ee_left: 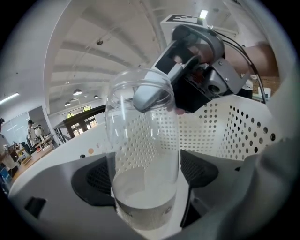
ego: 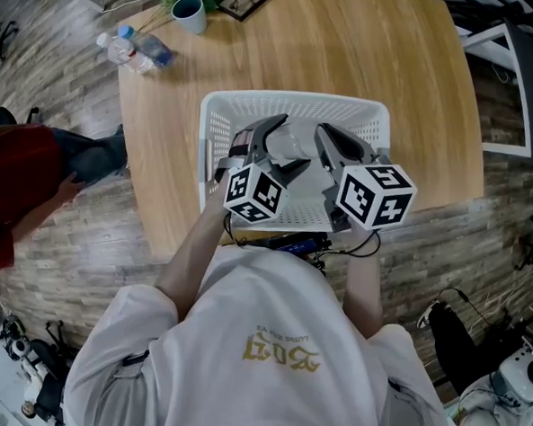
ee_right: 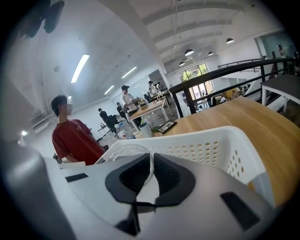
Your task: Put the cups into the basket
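Held a clear cup (ee_left: 143,154) upright within the walls of the white basket (ego: 296,100). Pinched its rim in the right gripper (ee_right: 151,171), jaws closed on the thin wall. Flanked its lower part with the left gripper (ee_left: 145,174), jaws spread wide, pads just off both sides. Set the basket on a wooden table (ego: 394,44), mug (ego: 189,14) and bottles (ego: 132,51) well apart at the far corner.

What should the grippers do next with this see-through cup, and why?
Probably slide the left gripper back, away from the clear cup. Its jaws stand wide apart on either side of the cup without pressing it, while the right gripper pinches the cup's rim in the white basket. So the right one alone seems to hold it.
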Motion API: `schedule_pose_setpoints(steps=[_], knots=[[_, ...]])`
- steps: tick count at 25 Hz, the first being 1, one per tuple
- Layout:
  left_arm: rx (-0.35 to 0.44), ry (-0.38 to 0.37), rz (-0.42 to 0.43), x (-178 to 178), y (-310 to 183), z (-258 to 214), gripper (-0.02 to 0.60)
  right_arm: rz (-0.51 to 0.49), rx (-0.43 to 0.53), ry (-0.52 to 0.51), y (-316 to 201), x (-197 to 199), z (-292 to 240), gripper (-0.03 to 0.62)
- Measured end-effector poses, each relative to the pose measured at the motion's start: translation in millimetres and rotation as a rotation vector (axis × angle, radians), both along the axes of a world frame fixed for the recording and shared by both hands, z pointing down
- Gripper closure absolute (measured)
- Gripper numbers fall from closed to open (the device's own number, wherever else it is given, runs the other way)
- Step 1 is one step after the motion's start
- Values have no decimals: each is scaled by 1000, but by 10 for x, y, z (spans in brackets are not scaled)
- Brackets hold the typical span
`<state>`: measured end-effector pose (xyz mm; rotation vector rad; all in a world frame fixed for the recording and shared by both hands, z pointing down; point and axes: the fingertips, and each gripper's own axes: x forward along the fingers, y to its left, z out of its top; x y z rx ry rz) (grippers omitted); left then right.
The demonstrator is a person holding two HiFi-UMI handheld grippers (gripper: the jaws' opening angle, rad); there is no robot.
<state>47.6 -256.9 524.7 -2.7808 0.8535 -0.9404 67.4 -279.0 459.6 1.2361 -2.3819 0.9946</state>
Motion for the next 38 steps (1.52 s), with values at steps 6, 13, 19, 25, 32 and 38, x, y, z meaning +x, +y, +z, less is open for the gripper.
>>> schedule_pose_setpoints(steps=[6, 13, 19, 25, 32, 38], knots=[[-5, 14, -8, -16, -10, -15, 160, 36, 13, 70, -53, 110, 47, 560], [-28, 17, -21, -31, -15, 21, 160, 42, 31, 188, -87, 204, 158, 561], [-11, 6, -35, -46, -37, 12, 161, 29, 59, 309, -99, 262, 210, 560], [-19, 3, -38, -35, -35, 15, 161, 17, 91, 395, -113, 308, 171, 560], [-43, -12, -30, -21, 3, 80, 161, -17, 93, 522, -81, 352, 274, 560], [-44, 2, -44, -47, -25, 53, 161, 1, 73, 474, -89, 336, 288, 560]])
